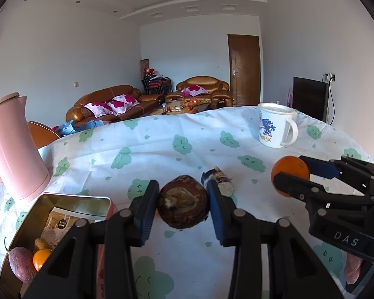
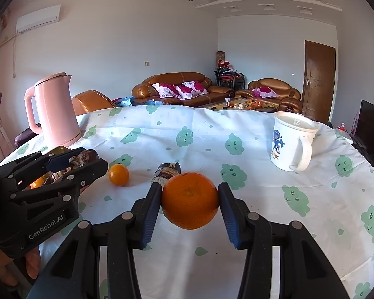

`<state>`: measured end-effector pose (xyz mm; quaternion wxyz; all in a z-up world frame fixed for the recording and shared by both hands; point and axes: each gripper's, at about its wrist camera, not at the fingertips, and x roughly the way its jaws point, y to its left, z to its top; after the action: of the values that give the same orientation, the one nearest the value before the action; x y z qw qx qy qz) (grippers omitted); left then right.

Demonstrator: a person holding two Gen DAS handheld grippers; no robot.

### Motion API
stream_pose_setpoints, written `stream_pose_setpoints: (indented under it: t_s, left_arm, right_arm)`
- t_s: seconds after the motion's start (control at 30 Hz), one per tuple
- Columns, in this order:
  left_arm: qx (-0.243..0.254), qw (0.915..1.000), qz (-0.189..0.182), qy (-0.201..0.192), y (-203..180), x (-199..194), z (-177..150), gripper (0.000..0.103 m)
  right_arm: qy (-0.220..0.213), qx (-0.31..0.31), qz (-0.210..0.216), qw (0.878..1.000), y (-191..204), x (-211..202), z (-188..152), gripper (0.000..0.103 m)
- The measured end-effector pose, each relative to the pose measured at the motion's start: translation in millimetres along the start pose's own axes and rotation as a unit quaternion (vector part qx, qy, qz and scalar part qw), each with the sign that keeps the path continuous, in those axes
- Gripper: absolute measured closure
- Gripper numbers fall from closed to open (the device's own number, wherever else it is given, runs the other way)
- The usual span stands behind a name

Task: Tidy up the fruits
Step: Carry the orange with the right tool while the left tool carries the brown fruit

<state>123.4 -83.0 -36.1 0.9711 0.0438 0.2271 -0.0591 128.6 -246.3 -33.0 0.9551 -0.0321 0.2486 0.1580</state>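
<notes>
My left gripper (image 1: 183, 194) is shut on a dark brown, rough root (image 1: 184, 209), held over the tablecloth just right of an open metal tin (image 1: 69, 199). The tin holds a purple sweet potato (image 1: 21, 264), a small orange (image 1: 41, 258) and a potato (image 1: 41, 244). My right gripper (image 2: 190, 194) is shut on a large orange (image 2: 190, 209); in the left wrist view that orange (image 1: 286, 167) shows at the right. On the cloth lie a small orange (image 2: 119, 174) and a brown cut root piece (image 2: 165, 172), the latter just beyond both grippers.
A pink kettle (image 2: 54, 109) stands at the table's left behind the tin. A white printed mug (image 2: 293, 144) stands at the far right. The round table carries a white cloth with green cloud prints (image 2: 212, 129); its edge curves away behind them.
</notes>
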Motion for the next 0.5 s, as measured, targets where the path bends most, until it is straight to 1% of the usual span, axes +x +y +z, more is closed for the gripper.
stream_pose_setpoints:
  t_s: [0.5]
  left_arm:
    - [-0.012, 0.9996, 0.009, -0.026, 5, -13, -2, 0.062]
  right_arm:
    - [-0.026, -0.011, -0.003, 1.0, 3, -10, 0, 0.054]
